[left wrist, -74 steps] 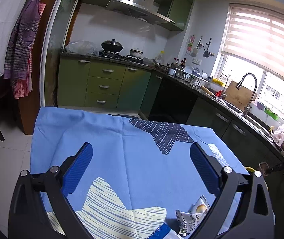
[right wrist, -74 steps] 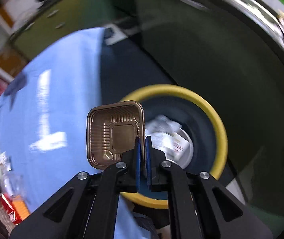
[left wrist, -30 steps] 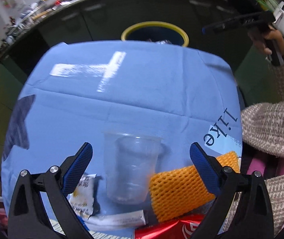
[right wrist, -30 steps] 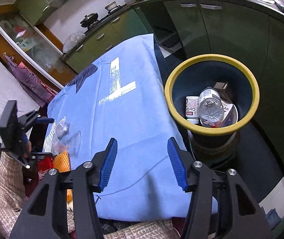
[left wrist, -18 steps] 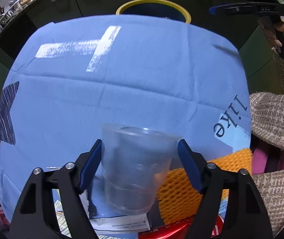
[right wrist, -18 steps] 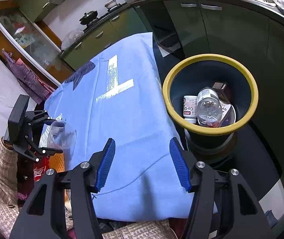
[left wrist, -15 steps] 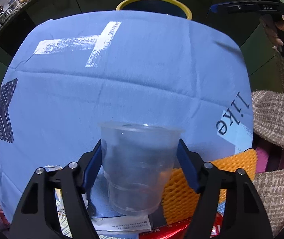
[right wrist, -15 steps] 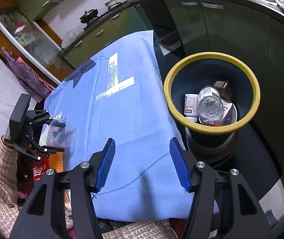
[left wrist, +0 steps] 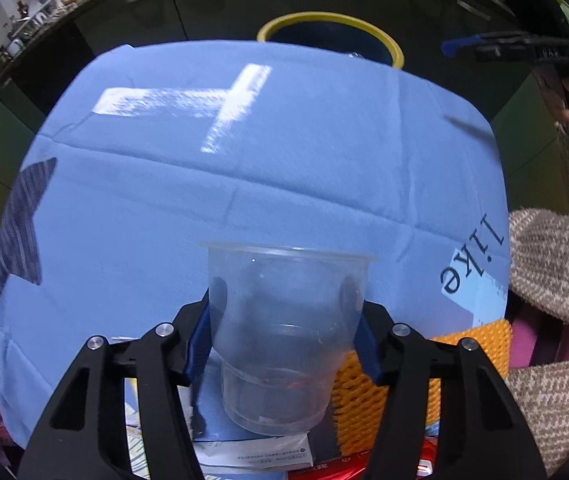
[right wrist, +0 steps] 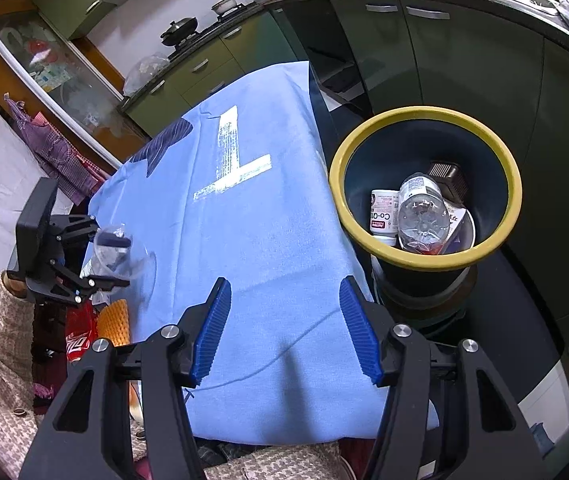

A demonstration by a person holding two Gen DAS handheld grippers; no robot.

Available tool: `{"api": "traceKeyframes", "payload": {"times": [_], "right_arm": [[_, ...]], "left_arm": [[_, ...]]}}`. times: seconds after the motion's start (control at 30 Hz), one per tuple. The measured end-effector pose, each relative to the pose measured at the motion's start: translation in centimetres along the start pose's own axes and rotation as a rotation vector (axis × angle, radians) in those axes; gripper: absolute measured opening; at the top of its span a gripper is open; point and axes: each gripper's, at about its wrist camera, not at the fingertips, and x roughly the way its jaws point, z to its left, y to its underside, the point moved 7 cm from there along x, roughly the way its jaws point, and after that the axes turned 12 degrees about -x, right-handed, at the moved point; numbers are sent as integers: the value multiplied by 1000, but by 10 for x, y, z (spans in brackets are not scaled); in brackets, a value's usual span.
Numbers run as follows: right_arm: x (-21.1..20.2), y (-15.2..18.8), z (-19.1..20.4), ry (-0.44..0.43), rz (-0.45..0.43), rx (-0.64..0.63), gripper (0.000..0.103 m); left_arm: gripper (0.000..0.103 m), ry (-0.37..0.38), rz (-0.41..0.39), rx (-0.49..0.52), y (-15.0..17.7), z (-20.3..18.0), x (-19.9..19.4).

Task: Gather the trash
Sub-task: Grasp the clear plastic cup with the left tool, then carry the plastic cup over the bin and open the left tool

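My left gripper (left wrist: 284,332) is shut on a clear plastic cup (left wrist: 284,320), upright, its blue pads pressing both sides; the same cup shows in the right wrist view (right wrist: 118,250) at the table's near-left corner. My right gripper (right wrist: 286,328) is open and empty, hovering over the blue tablecloth (right wrist: 244,220) beside the yellow-rimmed trash bin (right wrist: 424,192). The bin holds a plastic bottle (right wrist: 420,212), a white jar and a brown tray. The bin also shows beyond the far table edge in the left wrist view (left wrist: 328,36).
An orange foam net (left wrist: 388,384), a red can (right wrist: 78,338) and paper wrappers (left wrist: 252,456) lie on the table's near end around the cup. Dark green kitchen cabinets (right wrist: 464,60) stand behind the bin. The person's patterned sleeve (left wrist: 556,272) is at the right.
My left gripper has closed on the clear cup and lifted it slightly. My right gripper, having let the brown tray go into the bin, has stayed open and nearly still.
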Motion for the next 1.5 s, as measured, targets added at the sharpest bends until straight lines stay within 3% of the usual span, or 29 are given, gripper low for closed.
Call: {"api": "traceKeyframes", "payload": {"times": [0.23,0.37,0.63,0.87,1.13,1.37,1.5], "right_arm": [[-5,1,-1,-5,-14,0,57],[-15,3,-5,6,-34,-1,57],[-47,20,-43,21,-115,58,57],[-64,48,-98,43,-168,173,57],[-73,75,-148,55,-190,273,57],[-65,83,-161,38,-181,298,57],[-62,82,-159,27,-183,301,59]], "left_arm": [[56,-57,-52,-37,-19,1,-20],[56,-42,-72,-43,-34,-8,-28],[56,-25,-67,-18,-108,-49,-22],[56,19,-41,46,-189,-100,15],[56,64,5,100,-275,-155,83],[57,58,61,76,-304,-166,135],[67,27,84,47,-308,-161,154]]}}
